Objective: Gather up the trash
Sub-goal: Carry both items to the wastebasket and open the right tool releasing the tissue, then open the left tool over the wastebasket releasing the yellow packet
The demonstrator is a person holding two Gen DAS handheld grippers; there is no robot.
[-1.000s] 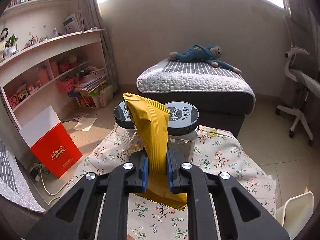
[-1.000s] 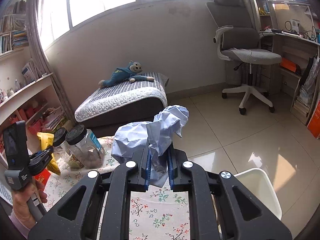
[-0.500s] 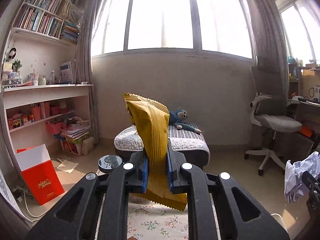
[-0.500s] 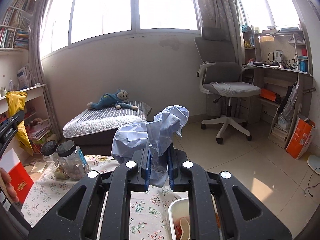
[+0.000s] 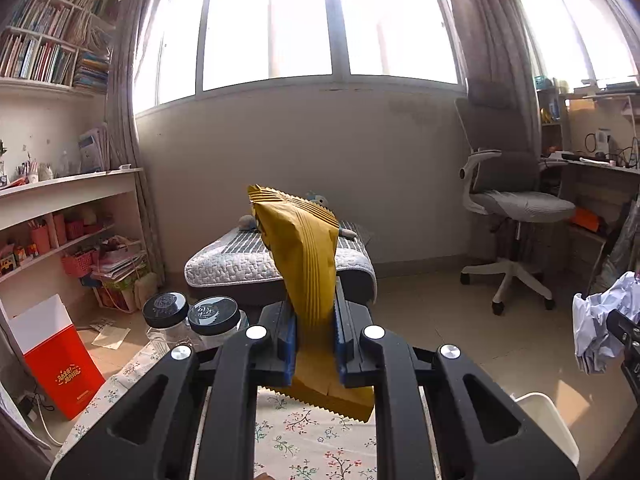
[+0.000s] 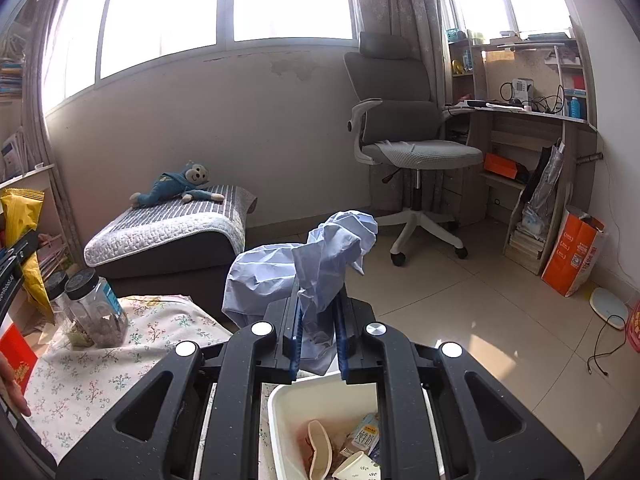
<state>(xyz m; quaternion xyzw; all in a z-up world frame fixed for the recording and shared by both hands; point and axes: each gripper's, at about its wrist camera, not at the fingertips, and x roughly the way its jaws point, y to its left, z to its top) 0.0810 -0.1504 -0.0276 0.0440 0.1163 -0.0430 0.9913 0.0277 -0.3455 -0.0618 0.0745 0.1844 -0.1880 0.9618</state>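
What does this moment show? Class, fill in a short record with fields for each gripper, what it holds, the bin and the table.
left gripper: shut on yellow bag, held upright above the table
right gripper: shut on crumpled paper, above the bin
bin: white, open, already holds a cup and a carton
table: floral cloth, two black-lidded jars standing on it
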